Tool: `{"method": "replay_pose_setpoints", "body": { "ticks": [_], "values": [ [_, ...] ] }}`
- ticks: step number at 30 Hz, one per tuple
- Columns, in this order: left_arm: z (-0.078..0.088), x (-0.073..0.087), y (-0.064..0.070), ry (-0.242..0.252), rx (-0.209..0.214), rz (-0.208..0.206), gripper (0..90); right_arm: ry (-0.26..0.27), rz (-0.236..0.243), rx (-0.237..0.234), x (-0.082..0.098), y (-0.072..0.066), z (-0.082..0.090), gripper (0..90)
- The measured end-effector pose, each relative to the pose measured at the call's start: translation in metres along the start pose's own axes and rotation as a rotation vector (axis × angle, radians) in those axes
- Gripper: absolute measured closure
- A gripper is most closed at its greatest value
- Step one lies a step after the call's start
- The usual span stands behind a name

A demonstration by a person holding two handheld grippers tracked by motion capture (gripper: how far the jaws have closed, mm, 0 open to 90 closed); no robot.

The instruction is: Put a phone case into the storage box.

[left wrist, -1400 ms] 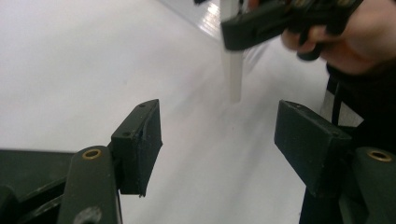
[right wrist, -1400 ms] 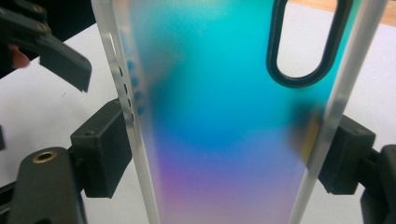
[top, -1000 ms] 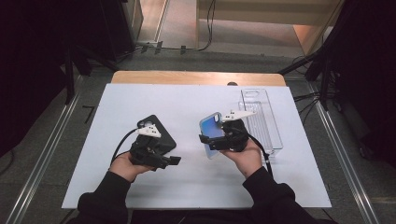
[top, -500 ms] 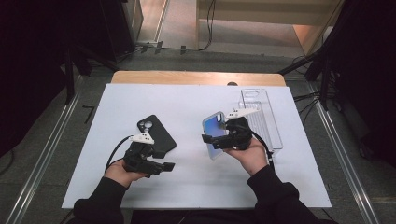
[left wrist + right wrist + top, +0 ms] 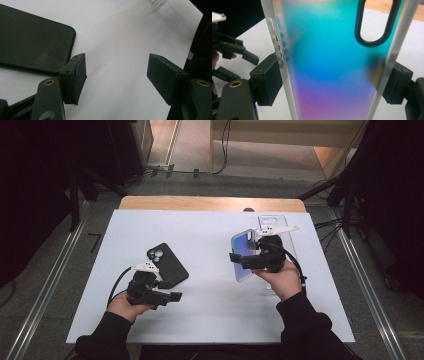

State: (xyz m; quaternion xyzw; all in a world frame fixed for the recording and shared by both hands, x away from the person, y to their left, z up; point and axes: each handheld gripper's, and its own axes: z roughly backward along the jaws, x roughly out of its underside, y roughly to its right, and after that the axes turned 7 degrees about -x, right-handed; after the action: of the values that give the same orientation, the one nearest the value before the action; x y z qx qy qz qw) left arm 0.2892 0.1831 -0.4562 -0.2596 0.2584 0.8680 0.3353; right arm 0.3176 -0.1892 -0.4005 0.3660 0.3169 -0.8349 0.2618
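Here, clamped across its frosted edges in the right gripper (image 5: 246, 260), iridescent phone case (image 5: 243, 254) off the white mat (image 5: 210, 320), near black phone (image 5: 167, 264). Left gripper (image 5: 117, 75) gaping, empty. Likely slip from the pads if tilted: smooth, narrow rims.

Phone case (image 5: 332, 75) translucent glossy plastic; black phone (image 5: 167, 262) matt; table (image 5: 210, 320) smooth white.

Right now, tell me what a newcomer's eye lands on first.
The iridescent blue-to-purple phone case, clamped by its edges in the right hand-held gripper on the right of the white table. Next, the black phone lying flat at left, beside the open left hand-held gripper.
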Motion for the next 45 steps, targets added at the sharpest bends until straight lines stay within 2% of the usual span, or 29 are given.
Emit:
{"method": "replay_pose_setpoints", "body": {
  "ticks": [8,14,18,23,32,37,41,45],
  "values": [
    [0.003,0.003,-0.001,0.003,-0.007,0.019,32.0,0.046,-0.038,0.051,-0.008,0.016,0.022,16.3],
    [0.005,0.006,-0.002,0.001,-0.012,0.027,32.0,0.092,-0.079,0.116,-0.012,0.029,0.037,16.3],
    [0.007,0.008,-0.003,0.004,-0.016,0.038,32.1,0.103,-0.088,0.162,-0.013,0.038,0.043,16.3],
    [0.009,0.010,-0.003,0.008,-0.019,0.047,32.1,0.102,-0.104,0.217,-0.013,0.047,0.045,16.3],
    [0.012,0.012,-0.003,0.022,-0.027,0.057,32.1,0.143,-0.130,0.306,-0.014,0.066,0.047,16.3],
    [0.013,0.012,-0.004,0.028,-0.025,0.063,32.1,0.171,-0.135,0.338,-0.019,0.077,0.045,16.3],
    [0.012,0.013,-0.007,0.028,-0.027,0.073,32.1,0.152,-0.155,0.355,-0.023,0.087,0.041,16.3],
    [0.011,0.014,-0.008,0.026,-0.028,0.076,32.1,0.158,-0.166,0.377,-0.029,0.095,0.041,16.3]
  ]
}}
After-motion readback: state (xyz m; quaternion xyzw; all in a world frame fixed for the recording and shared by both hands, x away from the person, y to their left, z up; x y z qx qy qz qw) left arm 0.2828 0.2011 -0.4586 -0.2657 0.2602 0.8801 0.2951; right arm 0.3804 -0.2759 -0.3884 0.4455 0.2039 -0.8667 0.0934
